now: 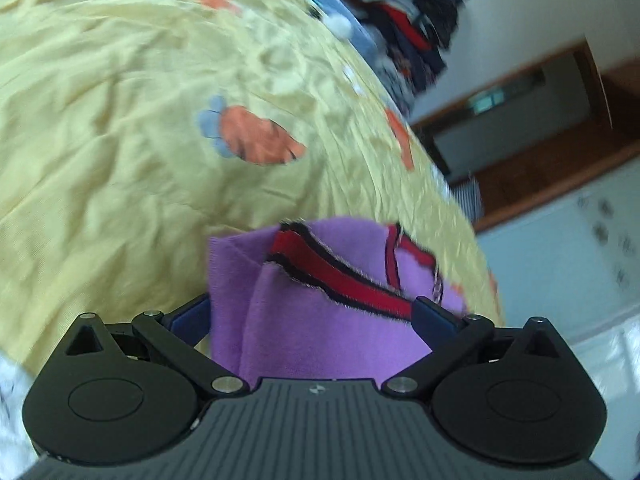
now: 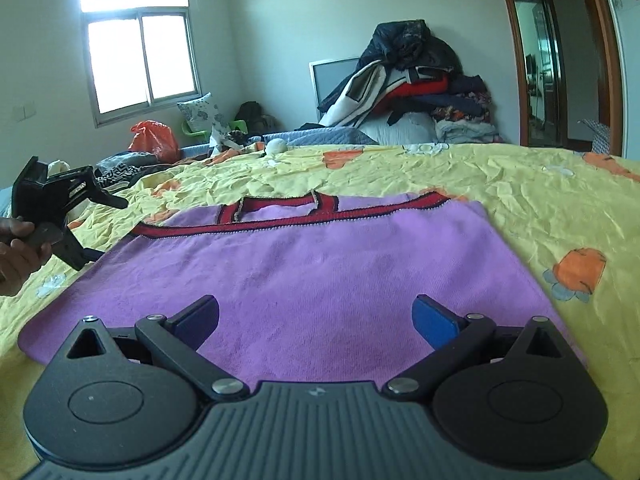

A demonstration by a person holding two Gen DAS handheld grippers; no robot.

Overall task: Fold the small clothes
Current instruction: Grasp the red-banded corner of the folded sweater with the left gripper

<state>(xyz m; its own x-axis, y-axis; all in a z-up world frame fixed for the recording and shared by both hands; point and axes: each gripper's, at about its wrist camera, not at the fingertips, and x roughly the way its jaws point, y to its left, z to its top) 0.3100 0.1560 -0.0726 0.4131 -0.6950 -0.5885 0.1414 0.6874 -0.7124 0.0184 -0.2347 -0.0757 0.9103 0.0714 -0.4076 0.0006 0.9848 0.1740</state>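
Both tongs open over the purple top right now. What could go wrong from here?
1. The left tongs straddle a bunched edge of the purple top by the red trim; closing might catch several layers and skew the fold.
2. The right tongs hover over flat cloth; pinching there may also grab the wrinkled yellow sheet.
3. The left view is blurred, so aim could be off.

Home bedroom. I work on bed with crumpled yellow sheet (image 2: pixel 520 208), carrot print. Heap of clothes and jackets (image 2: pixel 416 80) at far end, pillow (image 2: pixel 202 114) by window (image 2: pixel 140 56). Orange plastic bag (image 2: pixel 154 140) beyond bed. Wooden door frame (image 2: pixel 520 60) at right opens to another room. Plain pale walls.
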